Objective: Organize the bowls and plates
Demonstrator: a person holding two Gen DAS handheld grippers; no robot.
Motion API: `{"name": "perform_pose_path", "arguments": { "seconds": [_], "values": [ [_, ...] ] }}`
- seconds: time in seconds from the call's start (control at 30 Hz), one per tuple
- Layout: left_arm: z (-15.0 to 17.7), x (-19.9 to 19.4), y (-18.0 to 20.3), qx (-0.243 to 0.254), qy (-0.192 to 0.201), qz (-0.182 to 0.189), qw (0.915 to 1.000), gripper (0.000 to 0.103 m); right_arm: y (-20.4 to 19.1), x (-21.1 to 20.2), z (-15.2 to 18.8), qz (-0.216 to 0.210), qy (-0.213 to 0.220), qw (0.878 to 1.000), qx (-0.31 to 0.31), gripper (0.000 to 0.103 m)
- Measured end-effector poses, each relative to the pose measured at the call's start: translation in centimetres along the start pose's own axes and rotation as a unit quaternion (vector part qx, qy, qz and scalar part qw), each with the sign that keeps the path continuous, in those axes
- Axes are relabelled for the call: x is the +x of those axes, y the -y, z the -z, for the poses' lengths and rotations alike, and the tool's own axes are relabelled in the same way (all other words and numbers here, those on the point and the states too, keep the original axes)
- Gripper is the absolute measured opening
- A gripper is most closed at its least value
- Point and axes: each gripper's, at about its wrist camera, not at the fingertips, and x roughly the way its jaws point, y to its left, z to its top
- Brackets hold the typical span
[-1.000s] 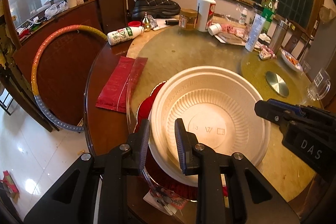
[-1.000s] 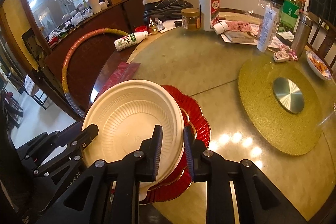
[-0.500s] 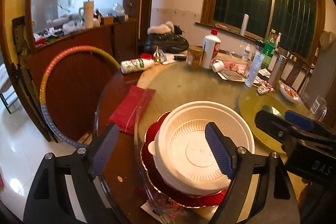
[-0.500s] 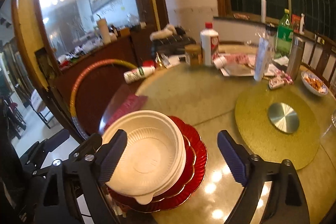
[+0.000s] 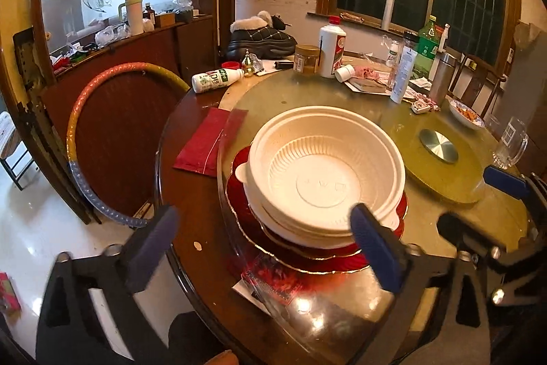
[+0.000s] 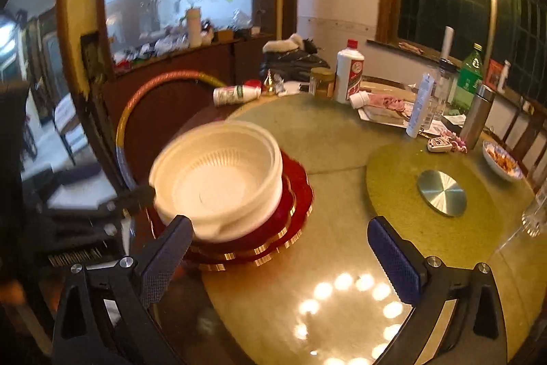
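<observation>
Left gripper (image 5: 263,252) and right gripper (image 6: 278,257), clamped on the rim a second ago, have just been opening and now gape empty; white bowls (image 5: 326,173) sit nested atop red plates (image 5: 307,259) on the table (image 5: 191,228), apparently stacked.

The left wrist view looks forward and down from the near rim of the round bench (image 5: 191,204), close over the stacked white bowls (image 5: 324,173). The right wrist view faces the same way from further right, so those bowls (image 6: 218,177) sit left of centre. Both views share the stack, the silver disc (image 5: 438,146) (image 6: 441,192) and the dark windows behind.
</observation>
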Motion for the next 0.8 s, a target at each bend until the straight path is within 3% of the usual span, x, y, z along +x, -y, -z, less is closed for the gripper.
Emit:
{"name": "perform_pose_path", "arguments": {
  "seconds": [0.47, 0.8],
  "values": [
    [0.8, 0.5, 0.1, 0.013, -0.025, -0.002, 0.9996, 0.103, -1.7, 0.3, 2.5, -0.005, -0.022, 0.997, -0.075, 0.103],
    [0.6, 0.2, 0.4, 0.016, -0.013, 0.006, 0.9998, 0.103, -1.7, 0.4, 2.5, -0.004, -0.020, 0.997, -0.076, 0.103]
  ]
}}
